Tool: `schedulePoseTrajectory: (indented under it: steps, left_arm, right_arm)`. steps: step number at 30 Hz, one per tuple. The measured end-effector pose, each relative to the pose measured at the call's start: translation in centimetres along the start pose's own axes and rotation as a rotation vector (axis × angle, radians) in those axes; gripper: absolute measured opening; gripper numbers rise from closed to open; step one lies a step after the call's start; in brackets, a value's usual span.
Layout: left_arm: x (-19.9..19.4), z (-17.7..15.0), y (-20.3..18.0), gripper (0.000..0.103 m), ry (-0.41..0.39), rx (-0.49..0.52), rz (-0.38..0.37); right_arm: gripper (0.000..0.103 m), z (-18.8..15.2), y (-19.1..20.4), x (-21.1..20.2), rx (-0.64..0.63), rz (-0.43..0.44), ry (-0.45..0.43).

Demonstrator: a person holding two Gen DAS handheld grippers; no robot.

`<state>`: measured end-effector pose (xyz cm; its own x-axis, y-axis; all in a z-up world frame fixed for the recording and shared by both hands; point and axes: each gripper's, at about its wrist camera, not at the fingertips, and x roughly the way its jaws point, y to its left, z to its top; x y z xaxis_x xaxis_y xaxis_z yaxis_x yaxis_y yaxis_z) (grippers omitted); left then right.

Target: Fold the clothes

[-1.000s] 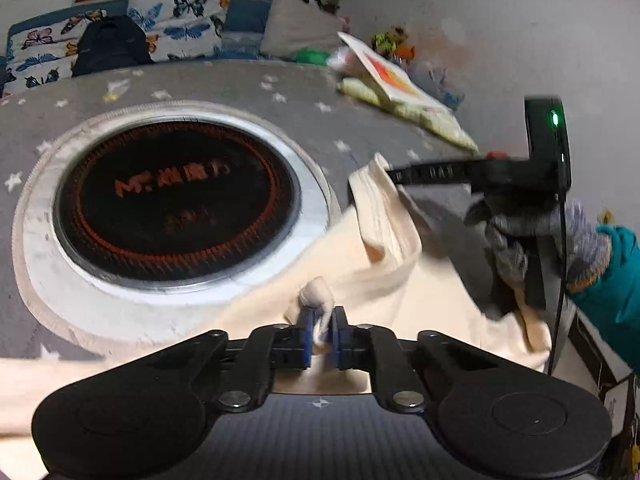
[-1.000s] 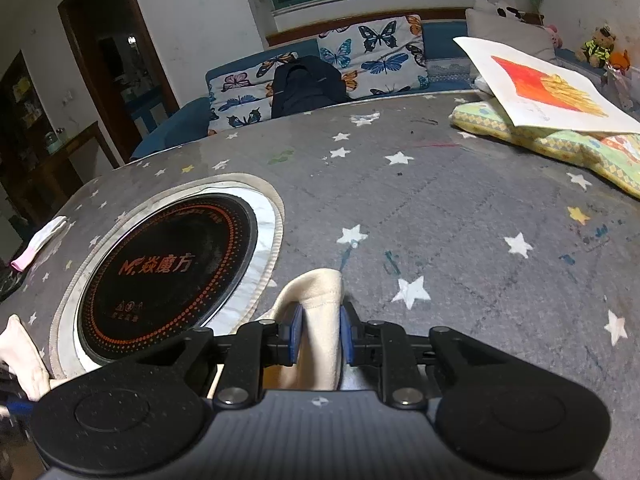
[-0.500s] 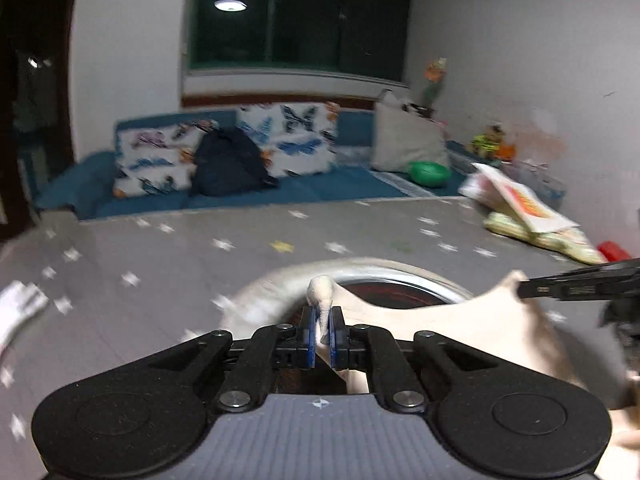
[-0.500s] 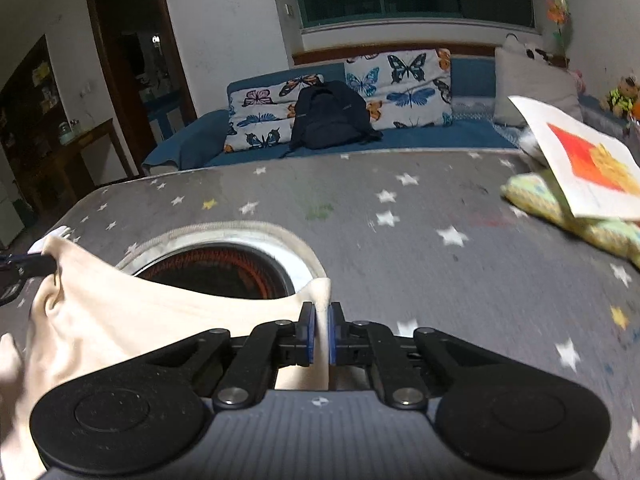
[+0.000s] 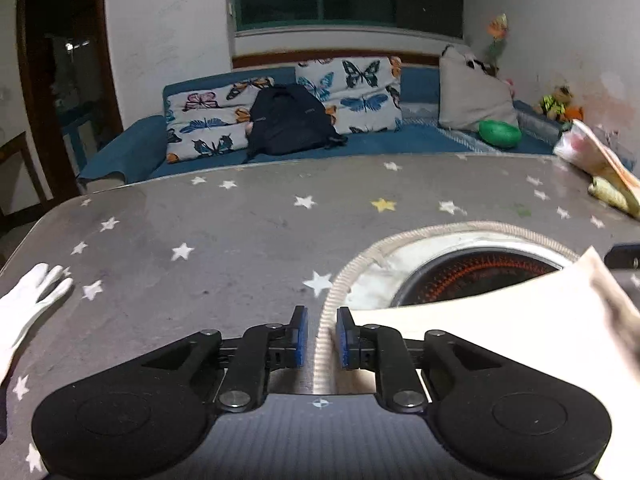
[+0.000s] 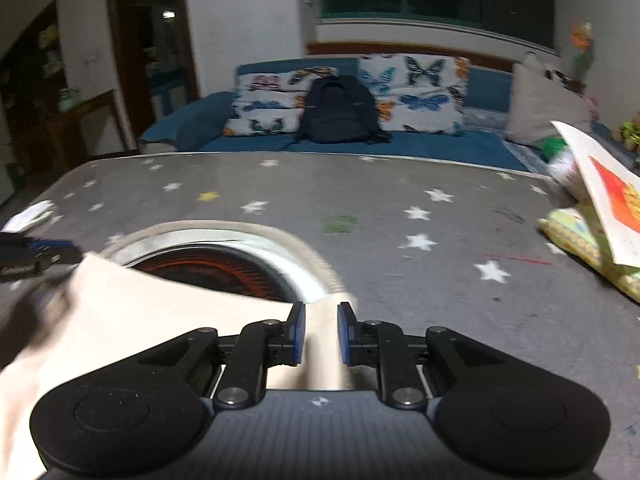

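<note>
Left tool [image 5: 322, 336] narrowly parted, empty; right tool [image 6: 321, 334] narrowly parted over cream fabric garment [image 6: 168, 312], contact unclear, cloth blurred.

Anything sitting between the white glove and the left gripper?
No. In the left wrist view, only bare star-patterned table cover lies between the white glove and the left gripper.

One cream garment [image 5: 480, 332], one white glove [image 5: 28, 300] (left edge) — two butterfly cushions [image 5: 280, 116].
</note>
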<state>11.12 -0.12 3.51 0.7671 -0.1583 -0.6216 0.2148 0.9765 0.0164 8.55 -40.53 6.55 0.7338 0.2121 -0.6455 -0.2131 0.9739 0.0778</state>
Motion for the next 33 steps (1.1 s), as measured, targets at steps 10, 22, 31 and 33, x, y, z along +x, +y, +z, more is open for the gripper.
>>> schedulePoseTrajectory:
  steps: [10,22,31,33]
  left_arm:
    - [-6.8,-4.0,-0.8,0.017,-0.001,0.022,-0.116]
    - [-13.6,-10.7,7.4,0.044,0.001,-0.111,0.221]
    - [-13.7,-13.0,10.1,0.054,0.017,-0.177,0.262]
    - [-13.8,-13.0,10.3,0.054,0.011,-0.181,0.256]
  right_arm:
    - [0.034,-1.9,2.7,1.2,-0.052,0.052,0.081]
    - [0.045,-4.3,8.1,-4.0,-0.149,0.173,0.058]
    - [0.051,-9.0,15.5,-8.2,-0.242,0.322,0.055]
    - [0.052,-10.0,16.7,-9.0,-0.272,0.316,0.041]
